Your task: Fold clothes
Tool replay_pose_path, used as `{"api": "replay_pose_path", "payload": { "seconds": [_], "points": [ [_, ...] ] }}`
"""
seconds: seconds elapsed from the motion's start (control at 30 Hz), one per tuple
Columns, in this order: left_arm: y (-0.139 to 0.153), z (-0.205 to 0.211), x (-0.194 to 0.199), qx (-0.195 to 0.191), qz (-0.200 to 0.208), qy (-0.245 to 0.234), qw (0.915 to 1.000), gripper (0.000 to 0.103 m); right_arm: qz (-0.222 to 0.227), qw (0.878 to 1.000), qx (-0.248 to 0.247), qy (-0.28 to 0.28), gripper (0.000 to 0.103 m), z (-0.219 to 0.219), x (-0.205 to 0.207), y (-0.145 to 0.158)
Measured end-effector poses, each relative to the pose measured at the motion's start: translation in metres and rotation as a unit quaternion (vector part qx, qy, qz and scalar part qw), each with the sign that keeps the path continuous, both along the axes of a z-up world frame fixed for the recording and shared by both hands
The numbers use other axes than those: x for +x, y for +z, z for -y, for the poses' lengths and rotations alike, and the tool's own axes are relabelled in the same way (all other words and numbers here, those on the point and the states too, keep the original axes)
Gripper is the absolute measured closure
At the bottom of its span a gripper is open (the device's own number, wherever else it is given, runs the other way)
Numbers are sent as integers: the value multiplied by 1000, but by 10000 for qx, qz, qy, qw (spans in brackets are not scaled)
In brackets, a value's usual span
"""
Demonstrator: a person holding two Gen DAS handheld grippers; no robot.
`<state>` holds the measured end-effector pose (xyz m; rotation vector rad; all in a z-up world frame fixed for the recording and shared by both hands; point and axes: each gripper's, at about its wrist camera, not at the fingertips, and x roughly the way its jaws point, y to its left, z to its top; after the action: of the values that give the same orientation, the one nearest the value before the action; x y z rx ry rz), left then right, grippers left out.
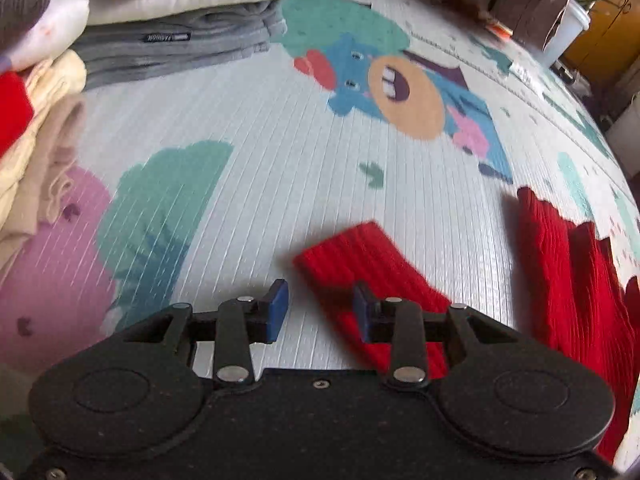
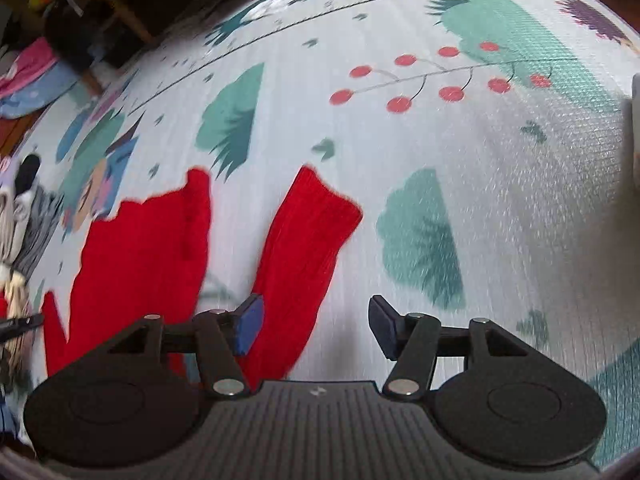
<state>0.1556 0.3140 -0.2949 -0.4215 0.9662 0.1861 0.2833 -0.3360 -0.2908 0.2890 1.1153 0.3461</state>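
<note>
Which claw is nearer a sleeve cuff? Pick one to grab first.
Left, probably: the left claw is open close behind its sleeve cuff; the right claw, also open, sits further down its sleeve.

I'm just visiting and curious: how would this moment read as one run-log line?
stage: laying out | item: red knit garment flat on play mat | left gripper: open, over a sleeve | right gripper: open, empty | folded pile: behind

The red garment (image 1: 568,280) runs off the frame's right edge, blurred.
</note>
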Motion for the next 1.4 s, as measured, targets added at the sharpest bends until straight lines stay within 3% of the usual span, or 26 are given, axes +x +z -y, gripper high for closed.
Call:
{"api": "replay_pose_path", "payload": {
  "seconds": [0.3,0.43,0.6,0.67,0.7,0.73,0.77,0.9,1.03,1.23,1.4],
  "points": [
    [0,27,12,371,129,-77,9992,69,216,9995,-168,-152,41,-14,26,-12],
    [-1,31,15,375,134,-49,9992,69,393,9983,-421,80,39,-30,29,-6],
    [-1,35,17,488,128,-15,9987,76,499,9953,-788,276,41,-53,37,-4],
    [-1,37,18,559,146,-28,9983,85,468,9936,-923,445,64,-60,37,-9],
    [0,38,17,600,171,-56,9980,87,498,9927,-953,555,92,-63,35,-10],
    [0,39,17,622,199,-75,9978,95,601,9921,-922,599,94,-62,30,-8],
    [2,38,15,586,240,-66,9980,96,702,9916,-878,634,94,-60,24,-5],
    [11,33,1,413,520,17,9978,97,984,9951,-85,52,94,-17,-5,21],
    [23,26,-23,288,762,238,9964,97,1051,9900,601,-730,94,44,-48,30],
    [23,13,-56,231,681,492,9962,97,532,9835,499,-1655,94,105,-99,-11],
    [12,6,-62,273,543,653,9960,97,370,9883,151,-1471,94,106,-99,-25]
  ]
}}
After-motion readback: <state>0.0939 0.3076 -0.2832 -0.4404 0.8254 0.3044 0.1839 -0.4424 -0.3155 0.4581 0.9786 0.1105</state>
